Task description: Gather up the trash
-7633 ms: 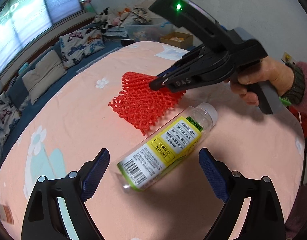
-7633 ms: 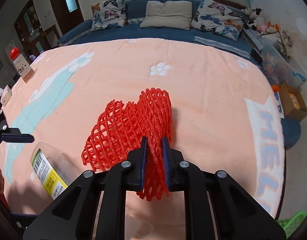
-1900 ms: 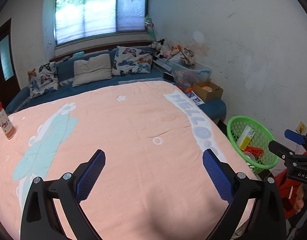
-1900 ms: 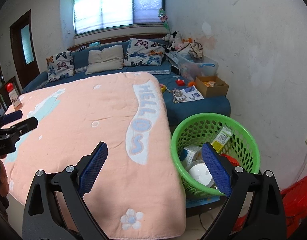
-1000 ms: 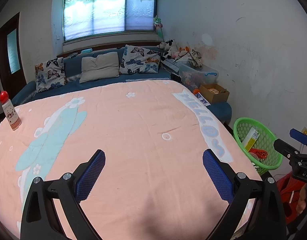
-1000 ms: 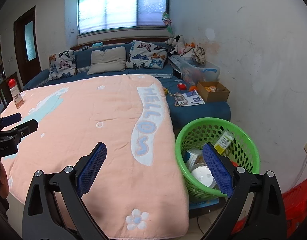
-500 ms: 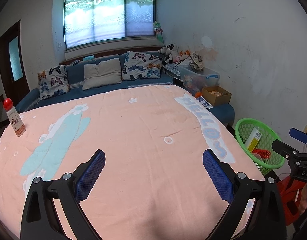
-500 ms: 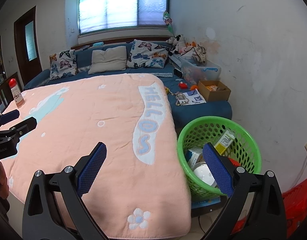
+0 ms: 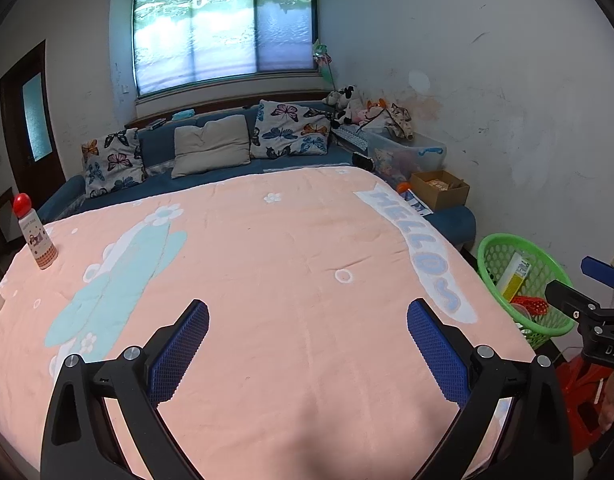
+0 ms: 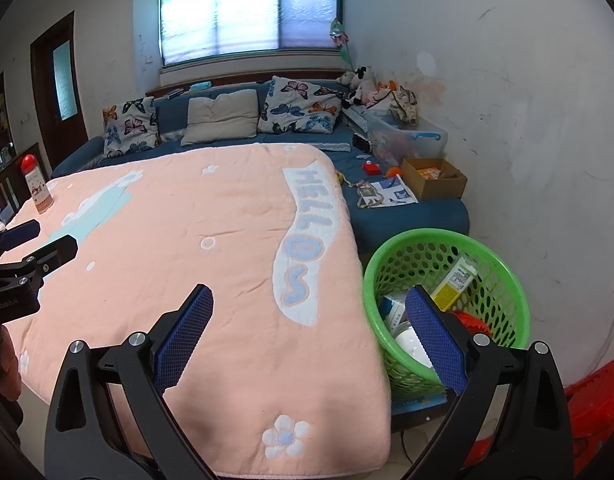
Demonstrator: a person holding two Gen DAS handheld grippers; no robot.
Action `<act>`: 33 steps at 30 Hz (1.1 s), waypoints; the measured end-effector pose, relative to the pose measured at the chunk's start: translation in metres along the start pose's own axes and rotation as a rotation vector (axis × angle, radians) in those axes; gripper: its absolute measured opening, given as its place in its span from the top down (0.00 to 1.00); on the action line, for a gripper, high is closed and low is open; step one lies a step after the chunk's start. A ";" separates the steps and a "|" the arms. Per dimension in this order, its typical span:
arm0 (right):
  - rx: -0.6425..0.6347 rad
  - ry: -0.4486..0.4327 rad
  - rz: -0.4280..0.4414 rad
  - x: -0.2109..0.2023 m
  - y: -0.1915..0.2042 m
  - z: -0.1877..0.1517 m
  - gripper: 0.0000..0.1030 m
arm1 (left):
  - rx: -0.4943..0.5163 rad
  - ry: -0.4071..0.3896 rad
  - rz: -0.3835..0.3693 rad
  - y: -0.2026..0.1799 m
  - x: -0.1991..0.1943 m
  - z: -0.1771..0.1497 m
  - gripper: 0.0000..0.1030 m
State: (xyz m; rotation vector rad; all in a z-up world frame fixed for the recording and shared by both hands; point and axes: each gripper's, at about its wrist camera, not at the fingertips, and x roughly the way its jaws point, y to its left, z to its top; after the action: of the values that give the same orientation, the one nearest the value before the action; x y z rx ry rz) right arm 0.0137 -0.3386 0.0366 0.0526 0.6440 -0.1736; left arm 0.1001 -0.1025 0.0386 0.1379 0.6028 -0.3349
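Note:
A green basket (image 10: 503, 276) stands on the floor at the table's right edge. It holds the red net (image 10: 473, 322), a yellow-labelled bottle (image 10: 455, 280) and other trash. The basket also shows in the left wrist view (image 9: 491, 252). My right gripper (image 10: 309, 322) is open and empty, held above the table's near corner beside the basket. My left gripper (image 9: 307, 342) is open and empty above the pink tablecloth (image 9: 267, 264). The right gripper shows at the right edge of the left wrist view (image 9: 587, 292), and the left gripper at the left edge of the right wrist view (image 10: 31, 244).
A small bottle with a red cap (image 9: 35, 236) stands at the table's far left. A blue sofa with cushions (image 9: 211, 148) runs behind the table. A cardboard box (image 10: 433, 178) and a clear storage bin (image 10: 411, 136) sit at the back right. A red object (image 10: 595, 396) lies on the floor by the basket.
Since 7.6 s ago the net and bottle have left the table and now lie in the basket; both grippers are open. In the last second both views have drawn back slightly.

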 end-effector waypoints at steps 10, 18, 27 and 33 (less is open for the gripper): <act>-0.002 0.005 0.007 0.003 0.002 -0.002 0.07 | -0.002 0.004 0.016 0.001 0.000 -0.001 0.07; 0.000 0.010 0.010 0.005 0.002 -0.003 0.07 | -0.008 0.004 0.026 0.003 0.000 0.000 0.07; -0.001 0.011 0.014 0.007 0.003 -0.003 0.07 | -0.015 0.005 0.029 0.002 0.002 -0.002 0.07; -0.003 0.014 0.015 0.009 0.003 -0.003 0.07 | -0.012 0.002 0.028 0.000 0.001 -0.003 0.07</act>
State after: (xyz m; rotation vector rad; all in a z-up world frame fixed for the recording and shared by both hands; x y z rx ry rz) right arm 0.0198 -0.3366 0.0292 0.0555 0.6578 -0.1573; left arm 0.0995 -0.1026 0.0355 0.1348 0.6045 -0.3042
